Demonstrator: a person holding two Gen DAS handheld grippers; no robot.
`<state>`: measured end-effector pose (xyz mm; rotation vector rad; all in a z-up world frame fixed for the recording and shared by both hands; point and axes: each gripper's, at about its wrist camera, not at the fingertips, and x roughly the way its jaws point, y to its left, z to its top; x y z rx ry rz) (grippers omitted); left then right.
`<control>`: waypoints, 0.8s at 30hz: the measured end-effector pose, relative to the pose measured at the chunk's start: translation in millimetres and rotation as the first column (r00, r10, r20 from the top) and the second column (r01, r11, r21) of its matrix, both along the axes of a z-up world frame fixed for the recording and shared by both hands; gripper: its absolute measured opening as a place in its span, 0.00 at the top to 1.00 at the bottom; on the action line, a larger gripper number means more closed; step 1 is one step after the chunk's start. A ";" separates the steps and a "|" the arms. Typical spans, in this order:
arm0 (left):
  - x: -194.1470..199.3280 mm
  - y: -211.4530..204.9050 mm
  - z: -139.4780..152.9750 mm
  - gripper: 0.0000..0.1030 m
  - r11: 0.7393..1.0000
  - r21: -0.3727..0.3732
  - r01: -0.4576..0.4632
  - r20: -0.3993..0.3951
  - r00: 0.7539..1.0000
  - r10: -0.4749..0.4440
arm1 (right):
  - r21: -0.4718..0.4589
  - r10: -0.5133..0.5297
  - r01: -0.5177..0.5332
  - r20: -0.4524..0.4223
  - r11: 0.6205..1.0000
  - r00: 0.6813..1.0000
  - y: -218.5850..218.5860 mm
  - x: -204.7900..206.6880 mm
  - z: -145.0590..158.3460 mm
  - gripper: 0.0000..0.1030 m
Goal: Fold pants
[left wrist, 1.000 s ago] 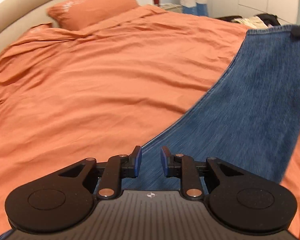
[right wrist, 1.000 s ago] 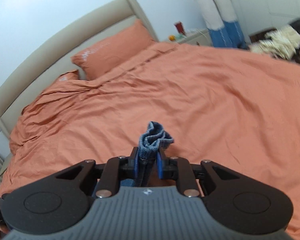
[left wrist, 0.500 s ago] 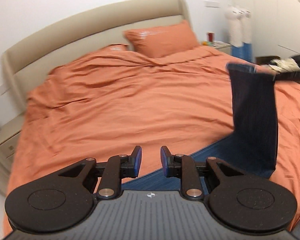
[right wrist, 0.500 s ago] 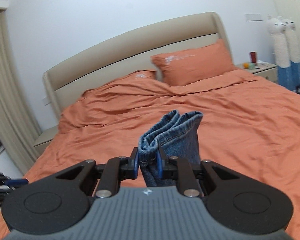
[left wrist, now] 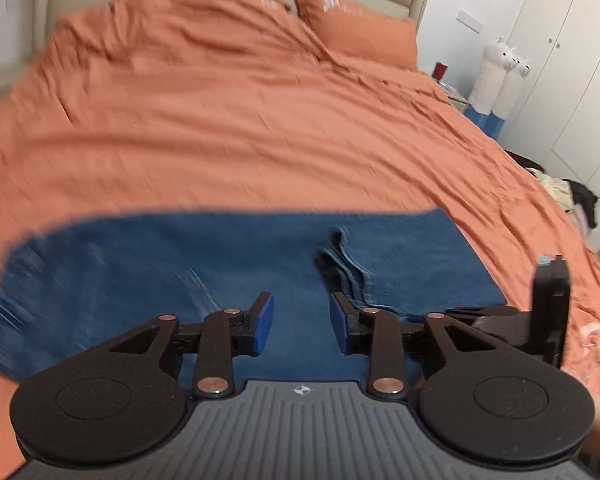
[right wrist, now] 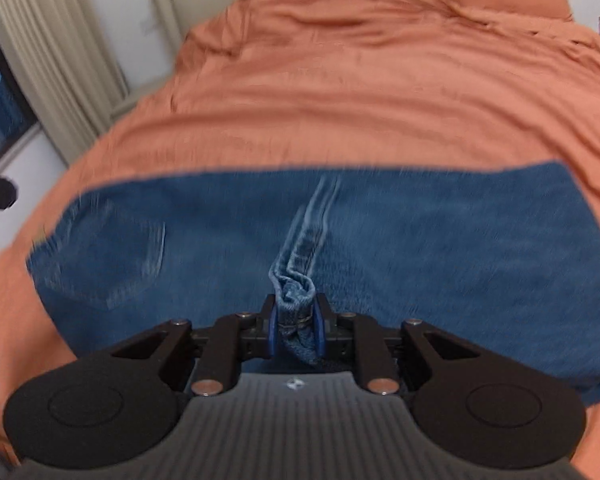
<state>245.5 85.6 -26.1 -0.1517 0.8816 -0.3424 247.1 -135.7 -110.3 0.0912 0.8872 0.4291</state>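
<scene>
Blue denim pants [left wrist: 180, 264] lie spread flat across the near part of the orange bed, with a raised fold of hem [left wrist: 348, 264] right of centre. My left gripper [left wrist: 302, 326] is open and empty just above the denim. My right gripper [right wrist: 295, 326] is shut on a bunched hem of the pants [right wrist: 296, 292]; the rest of the pants [right wrist: 440, 240] lie flat beyond it. The right gripper's body shows at the right edge of the left wrist view [left wrist: 548, 312].
The orange bedspread [left wrist: 240, 120] stretches to the headboard, with an orange pillow [left wrist: 356, 28] at the far right. Plush toys [left wrist: 500, 76] and a clothes pile [left wrist: 572, 196] stand beside the bed on the right. A curtain and window [right wrist: 28, 60] are left.
The right gripper has carried the pant hem down from the air onto the spread pants. Both grippers now tilt down over the denim. The left gripper stays open.
</scene>
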 end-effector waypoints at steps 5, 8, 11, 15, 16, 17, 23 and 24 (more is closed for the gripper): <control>7.7 -9.8 -33.3 0.51 0.997 -0.071 0.007 -0.052 0.999 -0.011 | -0.001 -0.008 0.008 -0.064 1.000 0.998 -6.1 0.4 -18.6 0.79; 12.1 -8.0 -37.5 0.39 0.991 -0.135 -0.008 -0.050 0.999 0.001 | 0.025 0.017 -0.015 -0.086 1.000 0.996 -9.4 3.0 -4.8 0.58; 23.9 -12.1 -42.9 0.29 0.975 -0.220 -0.015 -0.067 0.998 0.000 | 0.012 0.051 -0.050 -0.068 0.999 0.996 -17.2 1.9 17.4 0.39; 52.4 -25.0 -66.8 0.29 0.960 -0.274 -0.051 -0.133 0.991 0.015 | -0.107 0.030 -0.030 -0.003 0.994 1.000 -43.4 10.5 35.9 0.41; 61.0 -26.6 -76.1 0.29 0.953 -0.294 -0.074 -0.156 0.987 0.029 | -0.132 0.015 -0.014 0.004 0.991 1.000 -52.0 16.7 36.6 0.44; 68.7 -27.2 -86.0 0.29 0.942 -0.320 -0.096 -0.181 0.983 0.039 | -0.155 -0.004 0.005 0.010 0.988 1.000 -61.8 22.0 36.5 0.48; 106.8 -28.3 -138.5 0.29 0.855 -0.472 -0.216 -0.301 0.951 0.074 | -0.227 -0.077 0.084 0.039 0.970 0.996 -111.3 45.1 22.5 0.55; 110.5 -30.2 -143.6 0.30 0.851 -0.479 -0.214 -0.307 0.949 0.065 | -0.227 -0.085 0.092 0.041 0.969 0.996 -117.1 47.2 18.7 0.55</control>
